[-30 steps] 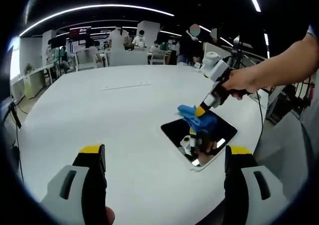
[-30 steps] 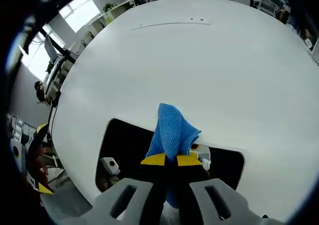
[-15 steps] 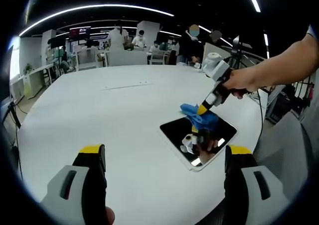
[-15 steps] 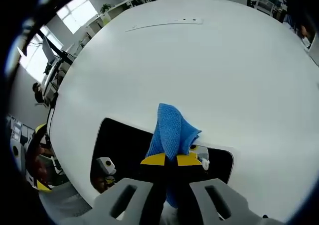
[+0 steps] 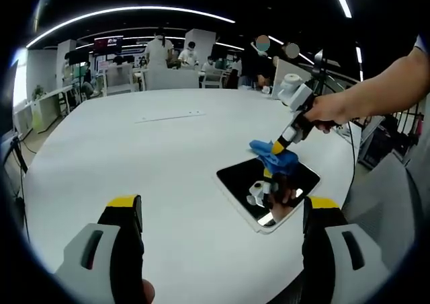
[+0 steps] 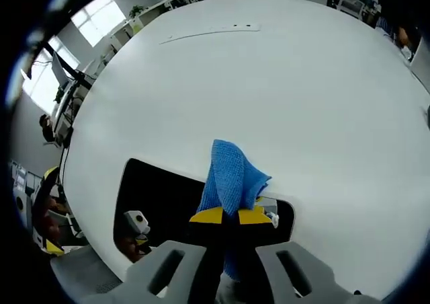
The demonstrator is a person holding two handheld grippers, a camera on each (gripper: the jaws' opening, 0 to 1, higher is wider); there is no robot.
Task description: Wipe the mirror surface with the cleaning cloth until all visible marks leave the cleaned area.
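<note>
Holding your left gripper low over the near edge of the round white surface, you keep its yellow-tipped jaws spread wide apart with nothing between them. Just right of centre in the left gripper view lies the dark rectangular mirror with a pale frame, flat on the surface near its edge. Your right gripper reaches in from the right, held in your hand, and presses the crumpled blue cleaning cloth onto the far part of the mirror. In the right gripper view, the jaws of the right gripper are clenched on the blue cleaning cloth, which stands up in a fold above the yellow tips. The mirror stretches left of the cloth and a little right of it, reflecting the gripper.
</note>
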